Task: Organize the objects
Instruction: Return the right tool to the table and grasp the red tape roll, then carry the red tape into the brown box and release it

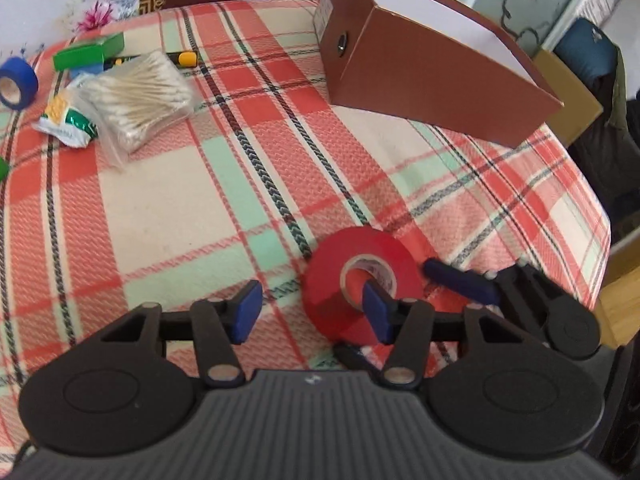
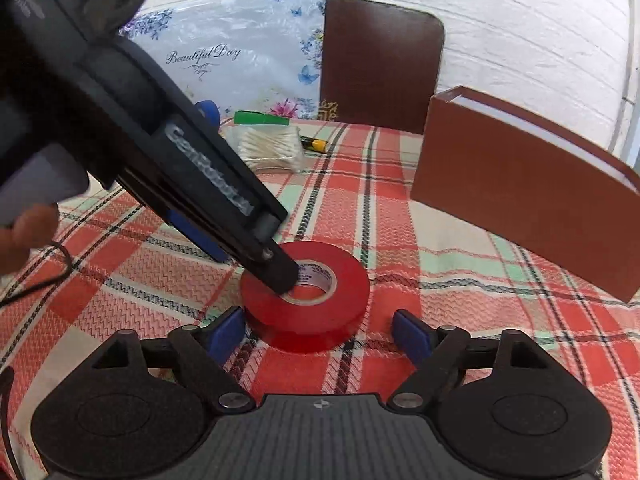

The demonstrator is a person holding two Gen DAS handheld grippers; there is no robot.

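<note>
Clearly little is sorted yet: the red tape roll (image 2: pixel 306 300) lies on the bench (image 1: pixel 168 200), right claw (image 2: pixel 320 330) open around it, left claw (image 1: pixel 312 308) open with one finger in its core, while other items remain outside the brown box (image 1: pixel 420 76).

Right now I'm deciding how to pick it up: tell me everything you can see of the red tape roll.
The red tape roll is a glossy plastic-looking ring around a pale, printed core. It lies flat on the plaid tablecloth, in front of the brown box. One finger of the left gripper reaches into its core hole; the right gripper stands open with its jaws on either side of the roll, not touching it.
</note>
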